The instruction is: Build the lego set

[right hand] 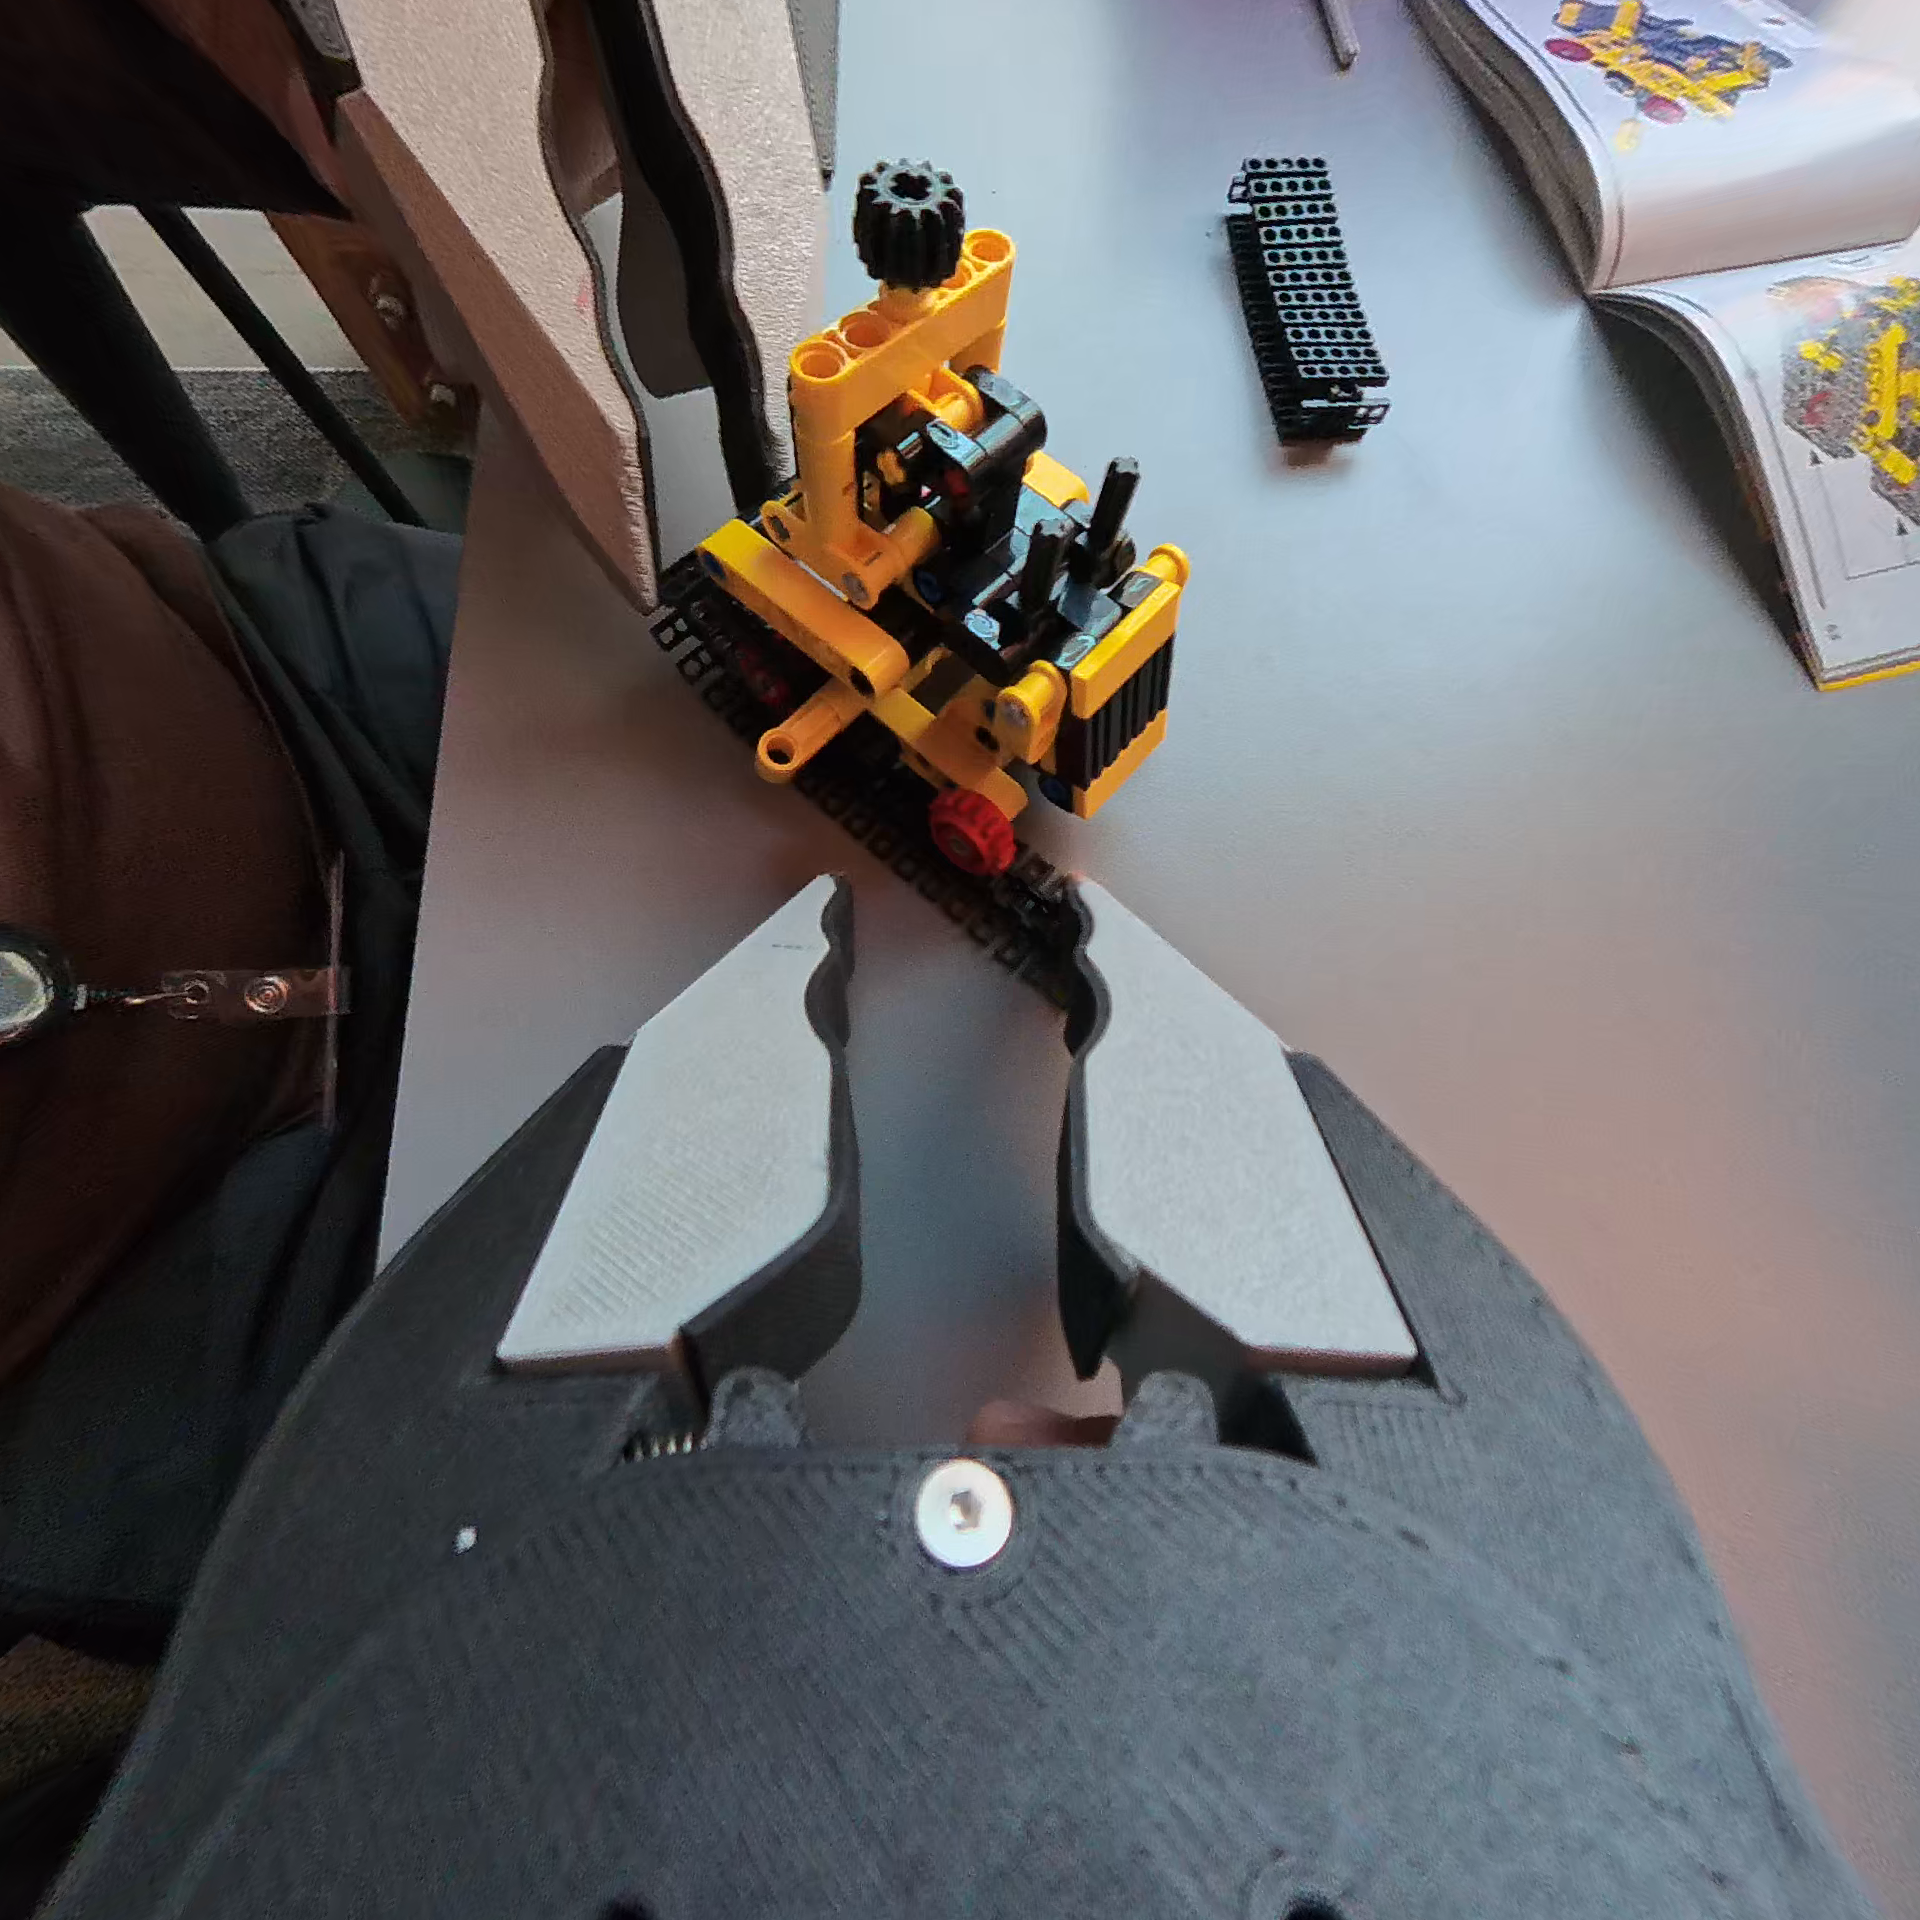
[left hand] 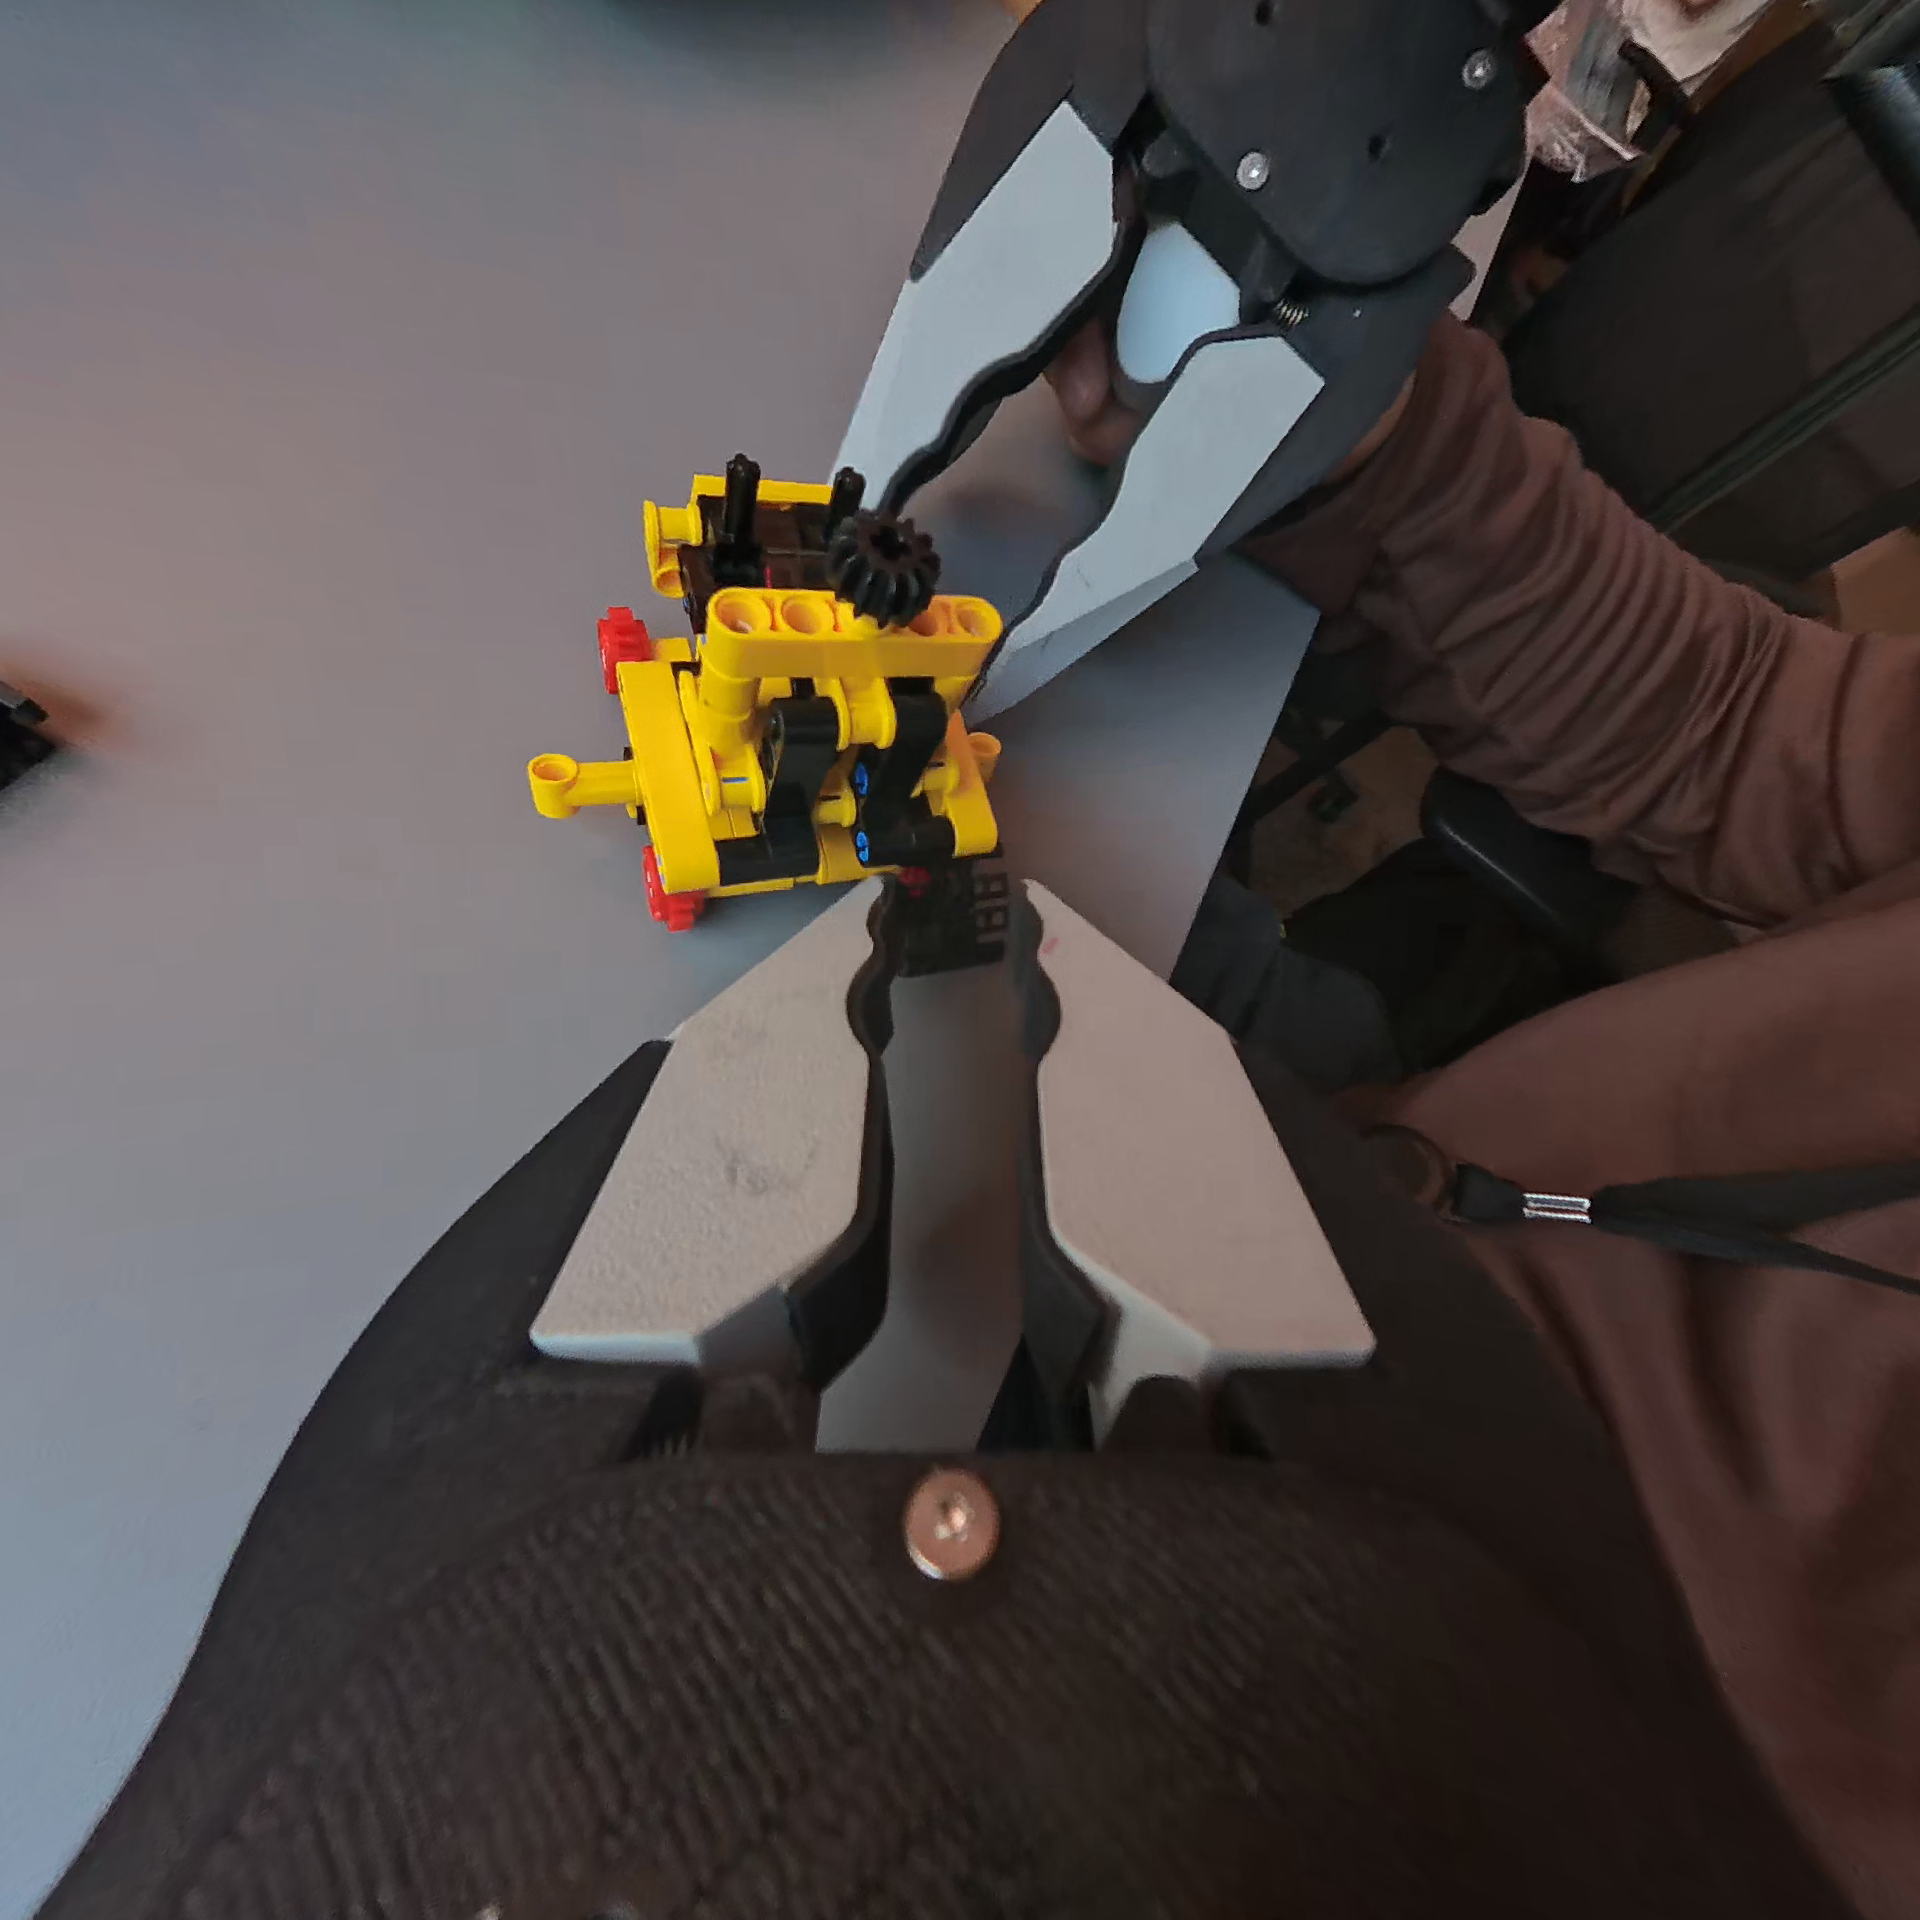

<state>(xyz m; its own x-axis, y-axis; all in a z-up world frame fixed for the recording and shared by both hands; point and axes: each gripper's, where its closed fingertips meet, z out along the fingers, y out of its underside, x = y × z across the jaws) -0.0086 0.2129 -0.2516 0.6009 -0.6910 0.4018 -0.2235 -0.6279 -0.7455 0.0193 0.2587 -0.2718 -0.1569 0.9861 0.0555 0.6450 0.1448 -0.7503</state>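
Left hand-held gripper (left hand: 951,914) pinches the black track (right hand: 935,862); right hand-held gripper (right hand: 961,914) gapes.

Soft, even daylight with faint shadows on the smooth grey tabletop (left hand: 312,364). Strong wide-angle bending at the edges. The left wrist view's left edge is smeared and blurred.
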